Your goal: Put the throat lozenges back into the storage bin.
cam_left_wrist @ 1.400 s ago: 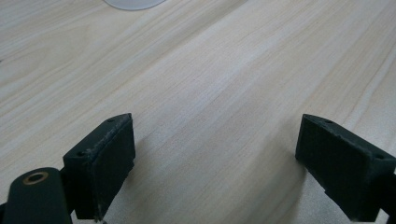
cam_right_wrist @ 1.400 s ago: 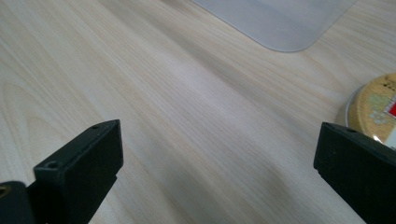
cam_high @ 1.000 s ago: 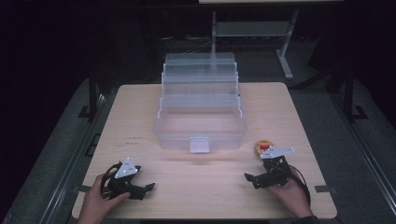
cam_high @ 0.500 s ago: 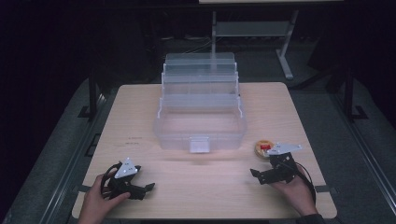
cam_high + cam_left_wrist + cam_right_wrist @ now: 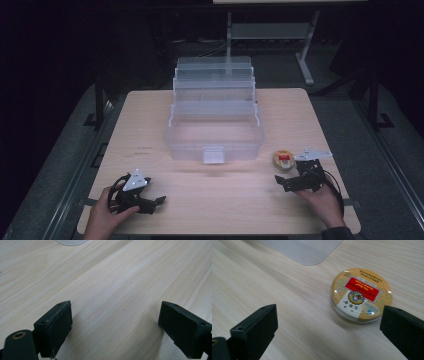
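Right gripper (image 5: 329,327) is being held wide open just short of the round tin (image 5: 360,295). Left gripper (image 5: 115,327) is being held wide over bare surface (image 5: 215,200)

A clear plastic organiser box (image 5: 214,120) stands open in the middle of the frame on a light wooden table (image 5: 150,115), its stepped trays rising toward the far edge and a small latch at the centre of its near wall. A corner of the box shows at the top of the right gripper view (image 5: 304,250), and a rounded bit at the top left of the left gripper view (image 5: 71,242). Behind the table, in the upper right of the high view, a metal stand (image 5: 270,32) sits on the dark floor (image 5: 345,120).
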A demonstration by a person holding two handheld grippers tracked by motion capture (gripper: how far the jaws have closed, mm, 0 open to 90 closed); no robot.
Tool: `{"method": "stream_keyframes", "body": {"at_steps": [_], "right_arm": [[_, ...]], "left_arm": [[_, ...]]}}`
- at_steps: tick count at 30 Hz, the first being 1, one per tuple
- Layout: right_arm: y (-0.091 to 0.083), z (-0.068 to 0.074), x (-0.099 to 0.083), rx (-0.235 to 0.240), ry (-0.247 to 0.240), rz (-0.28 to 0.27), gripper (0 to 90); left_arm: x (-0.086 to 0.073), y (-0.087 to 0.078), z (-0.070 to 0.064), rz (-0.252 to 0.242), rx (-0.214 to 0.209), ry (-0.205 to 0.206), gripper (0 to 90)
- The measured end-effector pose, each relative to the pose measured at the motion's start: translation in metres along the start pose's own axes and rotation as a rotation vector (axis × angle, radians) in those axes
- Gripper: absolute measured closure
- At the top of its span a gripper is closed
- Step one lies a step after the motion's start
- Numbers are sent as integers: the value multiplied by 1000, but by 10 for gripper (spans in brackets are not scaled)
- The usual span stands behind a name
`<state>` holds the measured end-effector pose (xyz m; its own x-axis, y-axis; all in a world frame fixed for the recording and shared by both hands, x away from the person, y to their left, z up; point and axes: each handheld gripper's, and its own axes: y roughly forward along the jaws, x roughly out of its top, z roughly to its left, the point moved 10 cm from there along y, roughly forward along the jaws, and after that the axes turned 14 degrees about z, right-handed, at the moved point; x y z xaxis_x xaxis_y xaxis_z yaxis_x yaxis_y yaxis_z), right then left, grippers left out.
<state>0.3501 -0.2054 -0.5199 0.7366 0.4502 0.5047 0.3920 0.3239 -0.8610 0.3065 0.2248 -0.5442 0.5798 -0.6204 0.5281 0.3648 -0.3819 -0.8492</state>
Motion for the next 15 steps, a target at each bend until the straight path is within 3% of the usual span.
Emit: {"method": "stream_keyframes", "body": {"at_steps": [15], "right_arm": [[-2,-19,9,-9,42,-11,11]], "left_arm": [[0,0,0,2,0,3,111]]}}
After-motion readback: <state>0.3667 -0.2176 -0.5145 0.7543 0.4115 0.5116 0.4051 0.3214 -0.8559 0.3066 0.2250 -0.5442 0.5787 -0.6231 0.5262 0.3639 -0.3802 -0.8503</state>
